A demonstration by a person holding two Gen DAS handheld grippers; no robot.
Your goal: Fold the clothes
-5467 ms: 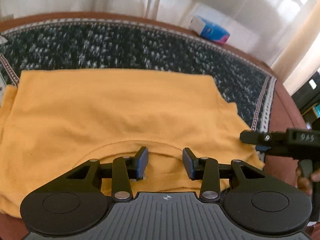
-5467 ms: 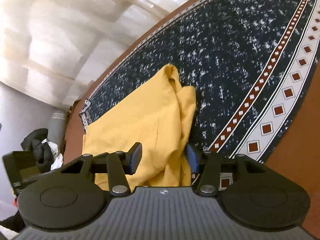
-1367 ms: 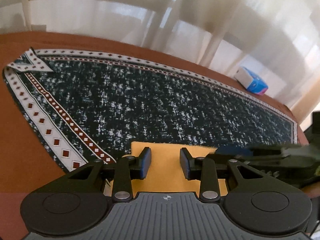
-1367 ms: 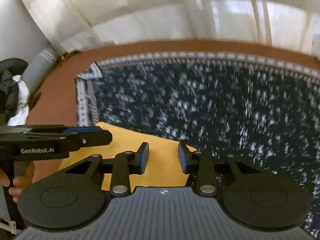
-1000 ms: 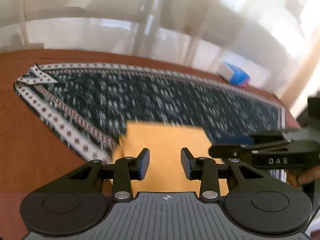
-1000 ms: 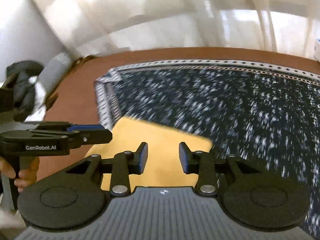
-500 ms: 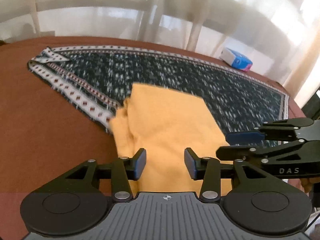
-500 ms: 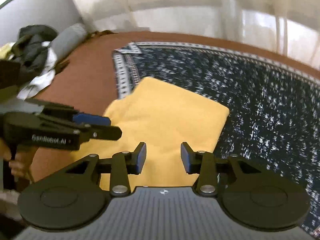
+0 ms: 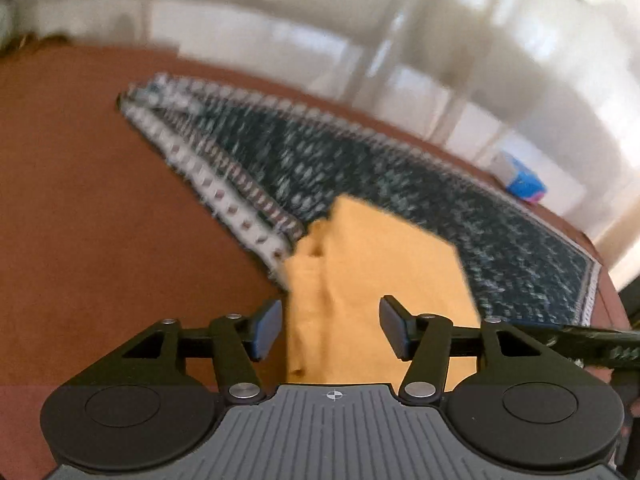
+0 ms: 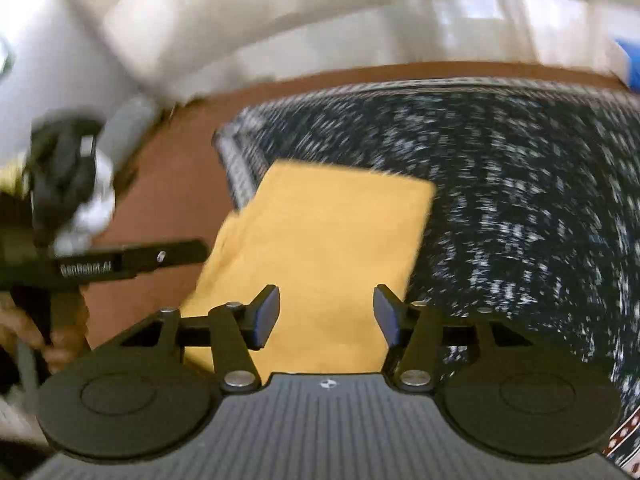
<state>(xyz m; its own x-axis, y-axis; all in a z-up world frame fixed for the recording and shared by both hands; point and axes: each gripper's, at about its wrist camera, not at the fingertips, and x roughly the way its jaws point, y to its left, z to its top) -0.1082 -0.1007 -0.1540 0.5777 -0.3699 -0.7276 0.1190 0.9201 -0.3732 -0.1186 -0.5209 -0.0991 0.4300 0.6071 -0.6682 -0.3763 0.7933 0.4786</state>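
Both grippers have pulled back and spread wider since half a second ago, the left gripper (image 9: 327, 330) and right gripper (image 10: 326, 316) gaping empty above the folded yellow shirt (image 10: 324, 240), which lies on the dark patterned rug (image 10: 520, 200) at its near corner.

1. In the left wrist view we look forward and down along the left gripper (image 9: 330, 330), its fingers spread at the bottom of the frame, from above the table's left side.
2. In the right wrist view we look along the right gripper (image 10: 326, 322) from close by, angled leftward.
3. Both views share the folded yellow garment (image 9: 384, 280) (image 10: 328, 248), lying on the dark patterned cloth (image 9: 360, 176) (image 10: 520, 184), and each catches the other gripper at its edge.
4. Both views are blurred.
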